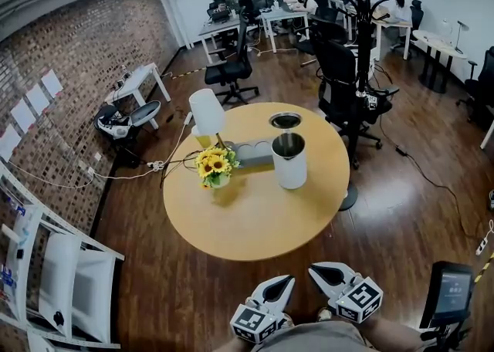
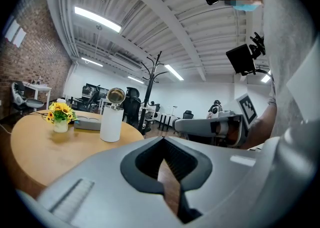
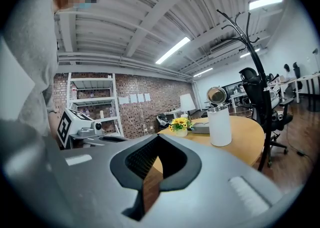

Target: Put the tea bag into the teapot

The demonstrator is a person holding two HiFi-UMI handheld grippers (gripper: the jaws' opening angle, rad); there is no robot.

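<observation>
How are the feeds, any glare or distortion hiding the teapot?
Head view: fisheye bends straight lines, yet the teapot is sharp and evenly lit. Left gripper view: black vignette, bright ceiling lights, fingers filling the lower half. Right gripper view: the same, teapot small but clear.

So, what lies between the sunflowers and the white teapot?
A flat grey tray, set slightly farther back than both; the head view shows it.
</observation>
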